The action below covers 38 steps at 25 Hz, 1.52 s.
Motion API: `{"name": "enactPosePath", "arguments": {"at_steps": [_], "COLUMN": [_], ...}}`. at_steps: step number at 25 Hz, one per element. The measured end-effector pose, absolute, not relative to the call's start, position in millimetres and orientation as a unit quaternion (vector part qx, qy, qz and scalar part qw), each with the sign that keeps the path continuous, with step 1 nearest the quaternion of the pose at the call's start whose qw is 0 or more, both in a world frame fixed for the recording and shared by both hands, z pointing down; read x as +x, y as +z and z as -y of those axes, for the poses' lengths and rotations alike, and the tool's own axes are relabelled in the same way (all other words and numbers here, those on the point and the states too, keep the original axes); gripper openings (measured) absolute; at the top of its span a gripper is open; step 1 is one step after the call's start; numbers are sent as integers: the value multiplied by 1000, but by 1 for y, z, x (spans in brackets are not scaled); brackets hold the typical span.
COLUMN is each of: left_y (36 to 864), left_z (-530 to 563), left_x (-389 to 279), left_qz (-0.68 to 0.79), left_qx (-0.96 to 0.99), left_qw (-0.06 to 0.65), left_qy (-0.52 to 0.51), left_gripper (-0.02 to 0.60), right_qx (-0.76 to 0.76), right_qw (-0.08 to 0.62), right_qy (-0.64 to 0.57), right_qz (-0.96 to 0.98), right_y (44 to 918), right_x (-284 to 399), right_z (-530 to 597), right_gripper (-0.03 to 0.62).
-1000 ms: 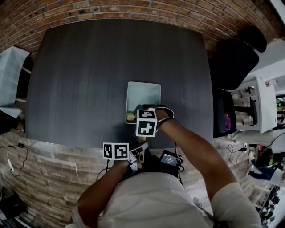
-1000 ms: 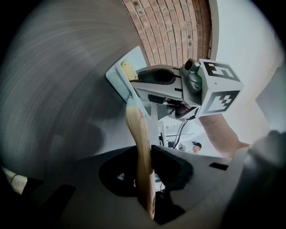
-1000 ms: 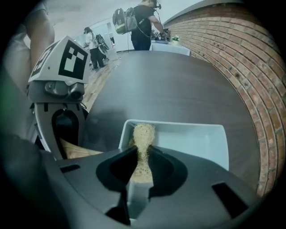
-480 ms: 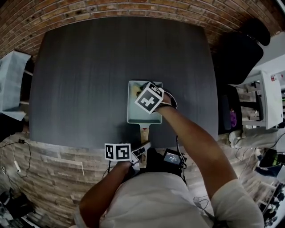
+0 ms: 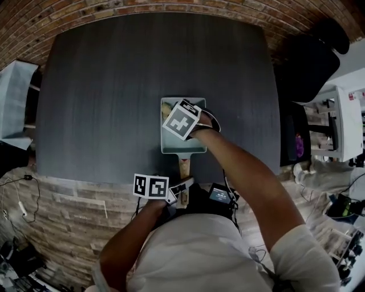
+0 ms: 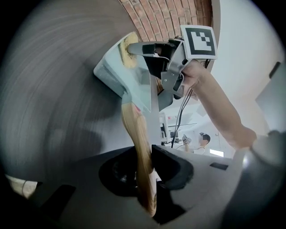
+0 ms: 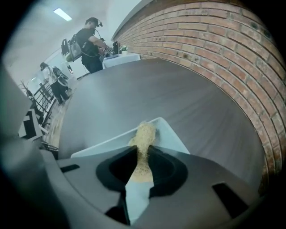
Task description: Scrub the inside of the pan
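left gripper [image 6: 149, 157] jaws narrow, clamped on wooden handle [image 6: 137, 129], likely to steady rectangular pan [image 5: 183, 145] near front edge of dark table [image 5: 114, 85]. right gripper [image 7: 143, 154] pinches tan scrub pad [image 7: 145, 133], tilted steeply down into pan's far-left corner for scrubbing.

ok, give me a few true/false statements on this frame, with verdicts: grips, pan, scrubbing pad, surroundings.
1. The left gripper is shut on the wooden handle of the pale rectangular pan. True.
2. The right gripper is empty. False: it is shut on a tan scrubbing pad.
3. The scrubbing pad lies on the dark grey table beside the pan. False: it is inside the pan, at a far corner.
4. A red brick wall runs along the table's far side. True.
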State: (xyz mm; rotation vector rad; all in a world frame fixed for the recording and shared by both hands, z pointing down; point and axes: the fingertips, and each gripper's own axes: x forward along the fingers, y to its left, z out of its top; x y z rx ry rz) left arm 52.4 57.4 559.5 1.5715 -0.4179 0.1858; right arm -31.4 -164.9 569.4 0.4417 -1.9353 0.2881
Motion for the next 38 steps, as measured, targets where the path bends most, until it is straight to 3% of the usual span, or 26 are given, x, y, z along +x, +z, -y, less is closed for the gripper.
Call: {"name": "enactPosePath", "arguments": {"at_steps": [19, 38], "left_y": [562, 562], "left_z": [-62, -64], "left_x": [61, 58], "left_qz": [174, 182], "left_qx": [705, 698], "left_qw": [681, 688], "left_qy": [96, 78], "left_gripper": [103, 103], "right_qx": [1, -64], "right_qw": [562, 563], "right_qy": [111, 128], "right_qz": [819, 814], "right_y": [575, 566], "right_x": [-42, -43], "right_z": [61, 29], "right_gripper": [83, 78]}}
